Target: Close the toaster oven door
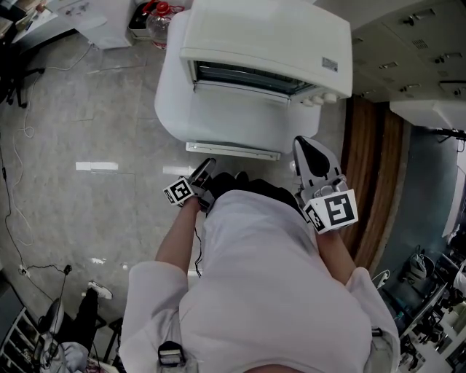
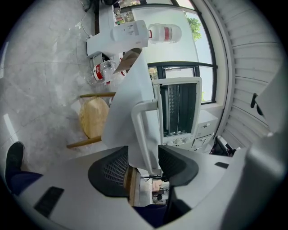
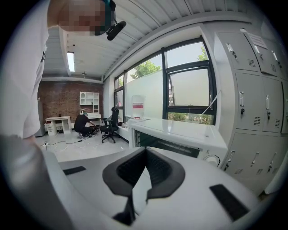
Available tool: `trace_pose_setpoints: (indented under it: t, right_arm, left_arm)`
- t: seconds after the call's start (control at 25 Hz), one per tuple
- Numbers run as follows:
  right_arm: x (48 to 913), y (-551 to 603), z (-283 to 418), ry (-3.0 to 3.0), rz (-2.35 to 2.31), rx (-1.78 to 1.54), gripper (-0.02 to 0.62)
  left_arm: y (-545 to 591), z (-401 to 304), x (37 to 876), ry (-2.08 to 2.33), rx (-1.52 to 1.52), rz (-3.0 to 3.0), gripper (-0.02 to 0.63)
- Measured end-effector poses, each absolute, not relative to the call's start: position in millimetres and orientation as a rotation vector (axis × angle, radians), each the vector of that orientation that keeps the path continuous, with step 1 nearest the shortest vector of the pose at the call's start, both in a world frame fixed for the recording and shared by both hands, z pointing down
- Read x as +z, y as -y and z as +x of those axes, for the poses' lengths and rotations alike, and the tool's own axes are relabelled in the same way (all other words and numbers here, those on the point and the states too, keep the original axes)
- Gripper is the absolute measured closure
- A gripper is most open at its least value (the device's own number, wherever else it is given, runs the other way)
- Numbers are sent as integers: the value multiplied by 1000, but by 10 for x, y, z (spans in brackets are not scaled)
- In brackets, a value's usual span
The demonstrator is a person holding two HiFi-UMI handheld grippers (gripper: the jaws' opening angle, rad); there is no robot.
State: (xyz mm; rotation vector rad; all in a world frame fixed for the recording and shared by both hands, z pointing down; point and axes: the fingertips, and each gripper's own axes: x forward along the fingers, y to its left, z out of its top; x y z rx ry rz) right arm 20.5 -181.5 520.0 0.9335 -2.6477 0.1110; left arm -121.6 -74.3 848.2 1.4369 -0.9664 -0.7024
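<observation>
The white toaster oven (image 1: pixel 262 44) stands in front of me with its door (image 1: pixel 233 116) dropped open toward me. The door's white bar handle (image 1: pixel 233 151) lies along its near edge. My left gripper (image 1: pixel 205 169) sits at that edge. In the left gripper view its jaws stand open on either side of the handle (image 2: pixel 141 130), and the pads (image 2: pixel 112 168) do not press on it. My right gripper (image 1: pixel 309 149) hovers to the right of the door, apart from it. In the right gripper view its fingertips (image 3: pixel 145 152) meet with nothing between them, and the oven (image 3: pixel 180 134) lies ahead.
Bottles with red caps (image 1: pixel 156 18) stand behind the oven on the left. A wooden stool (image 2: pixel 93 117) is beside it. Grey lockers (image 3: pixel 256 99) line the right side. Cables (image 1: pixel 22 109) trail across the floor at left. A person (image 3: pixel 84 123) crouches far off.
</observation>
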Motion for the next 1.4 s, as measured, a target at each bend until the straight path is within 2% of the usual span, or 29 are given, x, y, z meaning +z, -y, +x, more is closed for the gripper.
trace_pose_setpoints:
  t: [0.8,1.0,1.4]
  right_arm:
    - [5424,1924,459,2648,1033,58,586]
    - [5424,1902,494,2643,1042,88,586]
    - [5277,1933,520,2628,1063,109,586]
  left_arm:
    - [1115,-1219,8625,953,-826,1508,404]
    - [1118,-1219,8628,994,-785,1497,510]
    - [1095,-1216,8450,973,-802,1457,520]
